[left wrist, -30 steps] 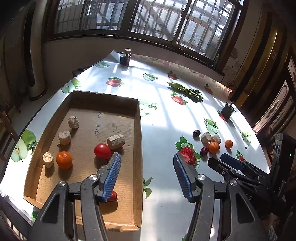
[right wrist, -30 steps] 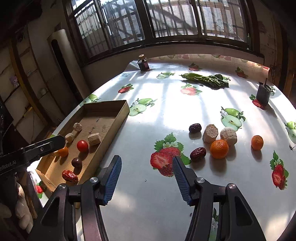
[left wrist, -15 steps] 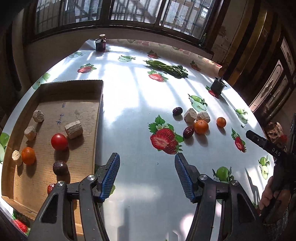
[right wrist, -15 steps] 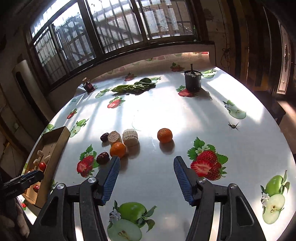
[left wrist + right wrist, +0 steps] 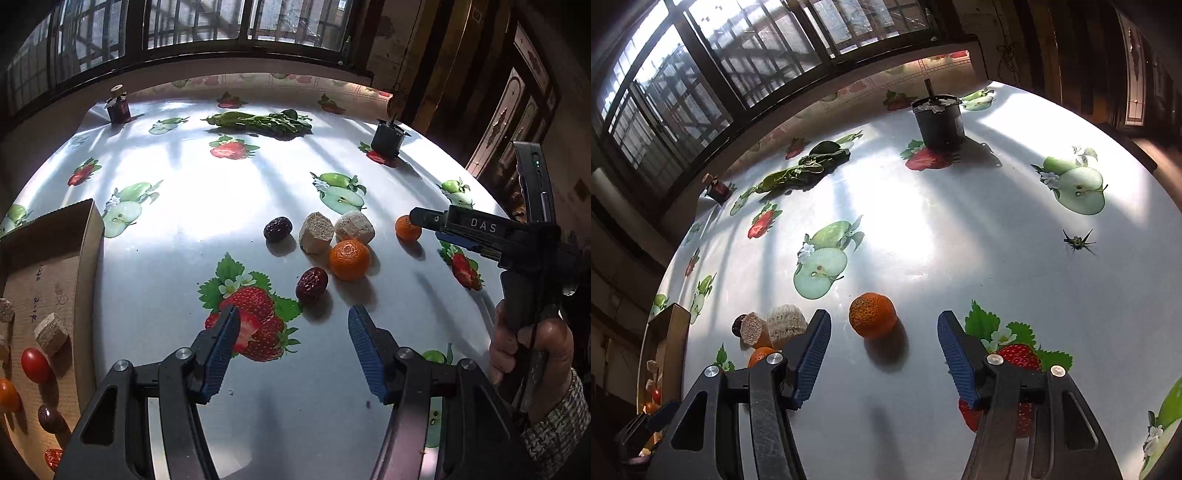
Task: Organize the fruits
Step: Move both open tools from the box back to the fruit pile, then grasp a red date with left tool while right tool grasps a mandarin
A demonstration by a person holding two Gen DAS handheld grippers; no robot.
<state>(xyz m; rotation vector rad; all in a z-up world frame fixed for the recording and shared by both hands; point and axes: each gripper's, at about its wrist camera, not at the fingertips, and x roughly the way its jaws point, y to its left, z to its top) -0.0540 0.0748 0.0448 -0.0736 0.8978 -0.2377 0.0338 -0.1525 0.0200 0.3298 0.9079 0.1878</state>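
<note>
The right gripper (image 5: 884,334) is held low over the table (image 5: 923,229), jaws spread, a small orange (image 5: 873,315) just ahead between them. The left gripper (image 5: 293,334) is likewise spread, empty. To its left, the cardboard tray (image 5: 86,236) holds a tomato (image 5: 35,365).

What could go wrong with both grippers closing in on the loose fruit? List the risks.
1. The small tangerine is round and sits ahead of the open right gripper, not yet between its fingers; a nudge could roll it away.
2. The red date lies close to the larger tangerine, so the open left gripper may bump both.
</note>
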